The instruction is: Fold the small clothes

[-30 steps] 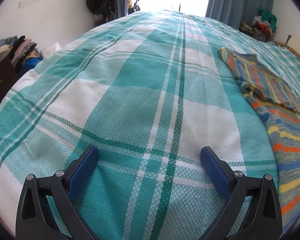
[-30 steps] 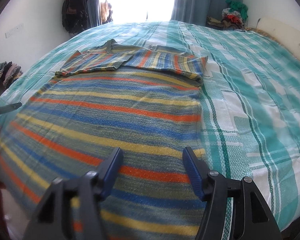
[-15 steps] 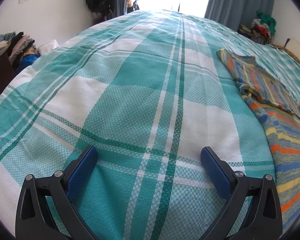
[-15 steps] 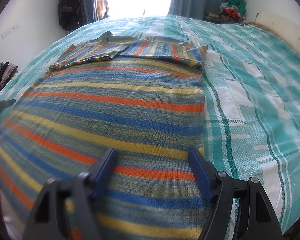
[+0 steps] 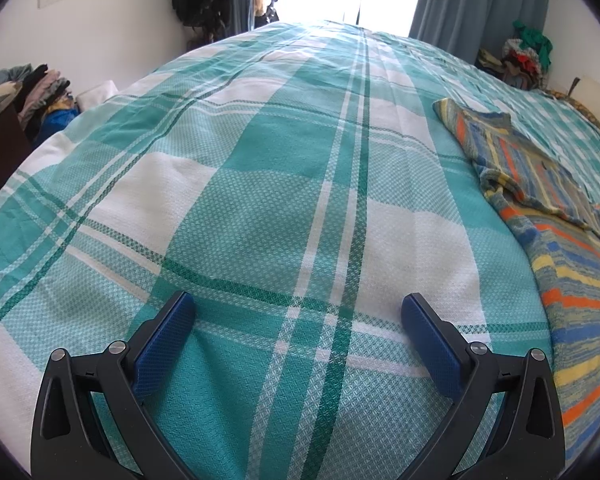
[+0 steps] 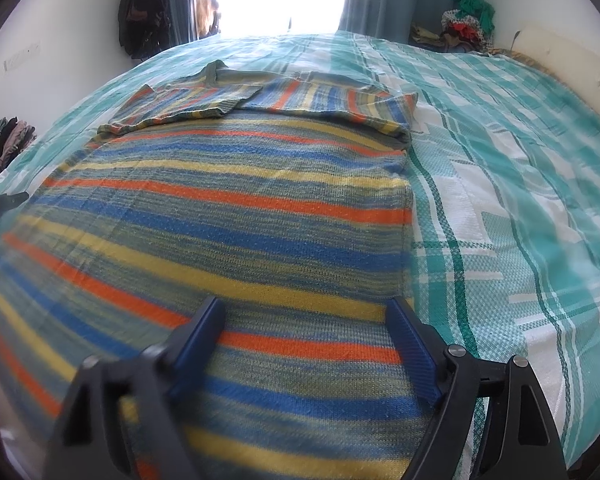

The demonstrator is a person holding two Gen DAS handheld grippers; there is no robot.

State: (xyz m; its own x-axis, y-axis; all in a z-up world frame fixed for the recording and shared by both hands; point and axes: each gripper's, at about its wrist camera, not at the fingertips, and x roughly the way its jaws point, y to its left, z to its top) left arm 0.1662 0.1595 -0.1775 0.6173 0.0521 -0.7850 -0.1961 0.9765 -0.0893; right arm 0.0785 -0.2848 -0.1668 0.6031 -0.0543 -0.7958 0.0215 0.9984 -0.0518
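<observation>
Sweater (image 6: 236, 216) lies flat on the bed (image 6: 520, 200), sleeves folded in, so its hem faces you. Your right tool (image 6: 304, 320), jaws just widened and empty, hovers over that hem; your left tool (image 5: 298, 316) waits wide open over bare bedspread.

The right gripper (image 6: 304, 316) has just been opening — its blue pads (image 6: 410, 344) now stand wider apart over the striped sweater (image 6: 228, 216) than a second ago, pressing on nothing. The sweater's far edge sits a little lower in the right wrist view.
</observation>
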